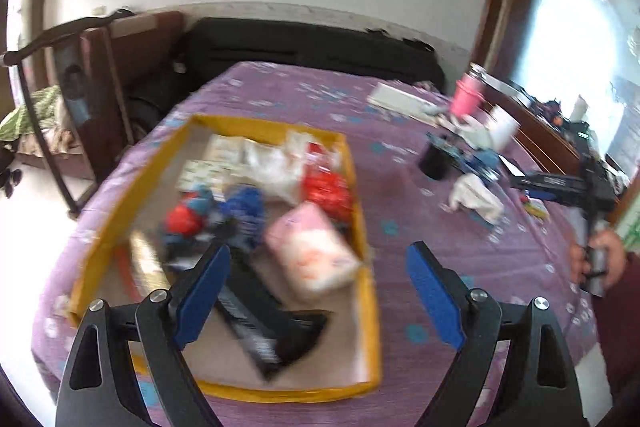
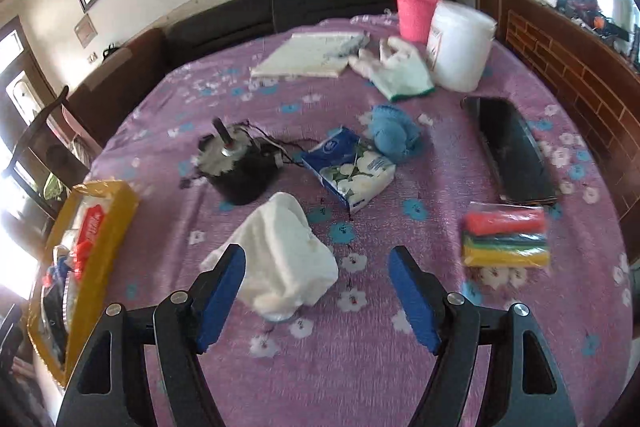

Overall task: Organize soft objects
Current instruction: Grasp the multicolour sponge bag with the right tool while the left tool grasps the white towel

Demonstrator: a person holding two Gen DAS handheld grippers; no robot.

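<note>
Yellow-walled cardboard tray [image 1: 362, 227] on purple floral tablecloth [image 2: 360, 347], holding pink tissue pack [image 1: 312, 251], red and blue soft items, black pouch [image 1: 272, 327], left gripper [image 1: 318, 293] above it, wide open, empty, right gripper [image 2: 318, 293] wide open, empty, white fluffy cloth [image 2: 284, 251] between its fingers.
</note>
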